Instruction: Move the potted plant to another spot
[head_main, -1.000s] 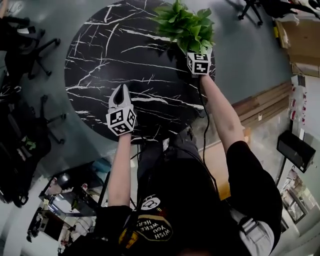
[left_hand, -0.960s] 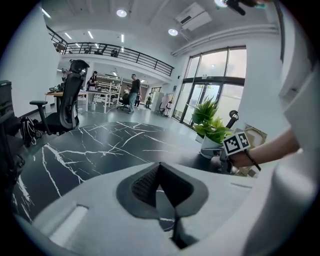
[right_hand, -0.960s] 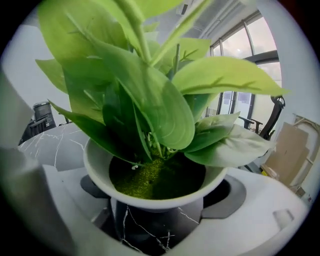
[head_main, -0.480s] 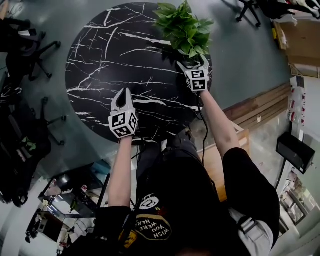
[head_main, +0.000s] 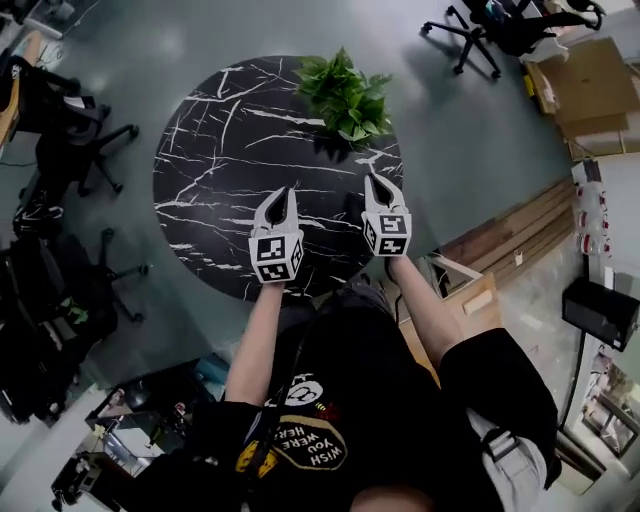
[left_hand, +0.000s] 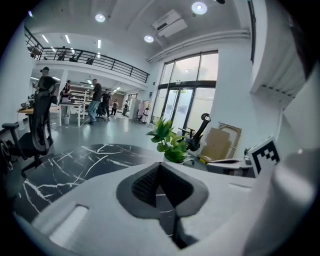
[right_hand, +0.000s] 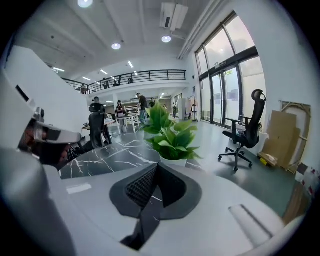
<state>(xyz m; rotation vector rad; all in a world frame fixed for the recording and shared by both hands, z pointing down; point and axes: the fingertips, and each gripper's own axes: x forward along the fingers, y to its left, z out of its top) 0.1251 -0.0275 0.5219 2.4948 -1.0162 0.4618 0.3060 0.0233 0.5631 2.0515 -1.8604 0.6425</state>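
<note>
**Two empty grippers over the table, plant on the far rim**

Both grippers hover above the near half of the round black marble table (head_main: 215, 150), side by side and apart from each other. From my remote seat, the left gripper (head_main: 283, 192) sits a little left of the table's middle line. Its own camera shows the two grey fingers pressed tip to tip. Only the dark diamond-shaped recess and a thin slit lie between them, and through these I see the white-veined tabletop and nothing gripped. The right gripper (head_main: 380, 182) hangs nearer the table's right edge. It is likewise clenched on nothing, with marble showing through its slit.

The potted plant (head_main: 345, 95) stands upright on the table's far rim, right of centre. It is beyond the right gripper, with a stretch of bare marble between them, and neither gripper touches it. The right gripper view shows its broad green leaves rising from a pale pot (right_hand: 172, 161) straight ahead of the closed fingers. The left gripper view shows it ahead and to the right.

Off the table's far right side stands a black office chair (head_main: 462, 35), with cardboard boxes (head_main: 580, 85) beyond it. More dark chairs (head_main: 70, 130) crowd the floor past the table's left edge. Wooden planks (head_main: 520, 225) lie on the floor just off its right side.
</note>
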